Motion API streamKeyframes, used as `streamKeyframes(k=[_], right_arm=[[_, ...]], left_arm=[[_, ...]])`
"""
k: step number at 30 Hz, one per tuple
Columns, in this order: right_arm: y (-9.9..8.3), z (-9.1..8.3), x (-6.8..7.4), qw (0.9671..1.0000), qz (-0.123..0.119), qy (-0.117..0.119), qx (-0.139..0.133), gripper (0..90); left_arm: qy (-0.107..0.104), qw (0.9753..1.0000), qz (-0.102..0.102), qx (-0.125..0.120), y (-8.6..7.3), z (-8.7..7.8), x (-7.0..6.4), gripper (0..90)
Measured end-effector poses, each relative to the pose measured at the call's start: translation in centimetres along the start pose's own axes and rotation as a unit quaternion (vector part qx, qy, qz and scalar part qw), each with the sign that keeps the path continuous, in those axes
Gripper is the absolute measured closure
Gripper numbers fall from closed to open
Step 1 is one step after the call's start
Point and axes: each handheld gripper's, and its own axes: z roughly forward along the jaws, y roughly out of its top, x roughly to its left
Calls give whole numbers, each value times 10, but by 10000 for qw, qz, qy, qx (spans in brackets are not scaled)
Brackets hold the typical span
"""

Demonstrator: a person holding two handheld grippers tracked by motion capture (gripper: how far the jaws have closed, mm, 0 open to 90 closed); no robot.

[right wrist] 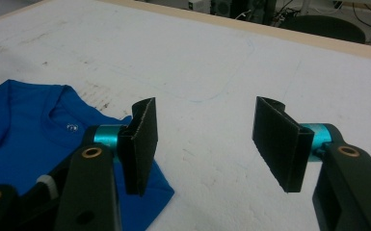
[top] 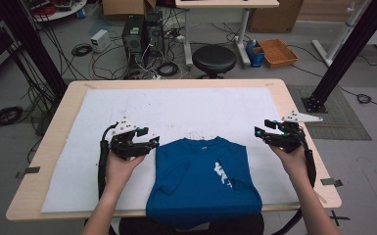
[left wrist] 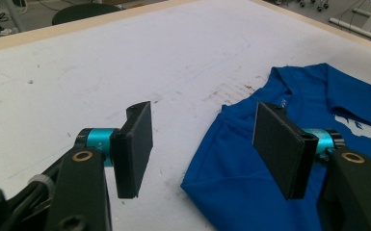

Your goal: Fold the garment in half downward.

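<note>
High view puts a blue T-shirt [top: 203,181] at the near middle of a white mat [top: 176,112] that covers most of a pale wooden table [top: 54,132]; its hem spills over the near edge and is cut off by the bottom of the picture, so its full length cannot be made out. Both sleeves are folded in over the body, and the white print on the chest is partly tucked under the right fold, too small to read. The left gripper [top: 149,142] hovers just beside the shirt's left shoulder, the right gripper [top: 262,132] a little way off from its right shoulder, each held in a hand whose forearm runs out of the bottom edge. In the left gripper view the left gripper [left wrist: 202,144] has its jaws spread wide with nothing between them, the shirt's shoulder corner [left wrist: 231,159] lying below the gap; whether a pad touches the cloth cannot be told. In the right gripper view the right gripper [right wrist: 207,139] is likewise released and empty, over bare mat, with the shirt's collar and shoulder [right wrist: 33,125] partly hidden behind its one jaw. The mat bears brown specks and faint pen lines. Beyond the table are a black stool [top: 214,58], computer towers [top: 142,34] amid tangled cables on a grey floor, and a brown crate [top: 278,52].
</note>
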Motion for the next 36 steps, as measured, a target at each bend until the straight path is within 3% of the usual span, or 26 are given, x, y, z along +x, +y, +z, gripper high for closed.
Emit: streamKeyframes(k=[10, 21, 22, 30, 35, 36], right_arm=[[-2, 0, -1, 10000, -3, -32, 26, 429], [-3, 15, 5, 9998, -37, 75, 154, 477], [-3, 21, 8, 9997, -74, 105, 219, 491], [-7, 47, 17, 9977, -100, 318, 585, 555], [-12, 64, 21, 9940, -141, 468, 979, 594], [-13, 66, 21, 9934, -161, 498, 1021, 600]], left_arm=[[-82, 9999, -83, 37, 2, 6, -1, 395], [-142, 9991, -274, 289, 2, 27, -2, 410], [-112, 9983, -316, 486, 3, 35, -3, 412], [-164, 9936, -434, 1032, -2, 58, -1, 455], [-187, 9919, -634, 1087, -6, 60, 7, 482], [-216, 9917, -595, 1122, -6, 60, 8, 504]])
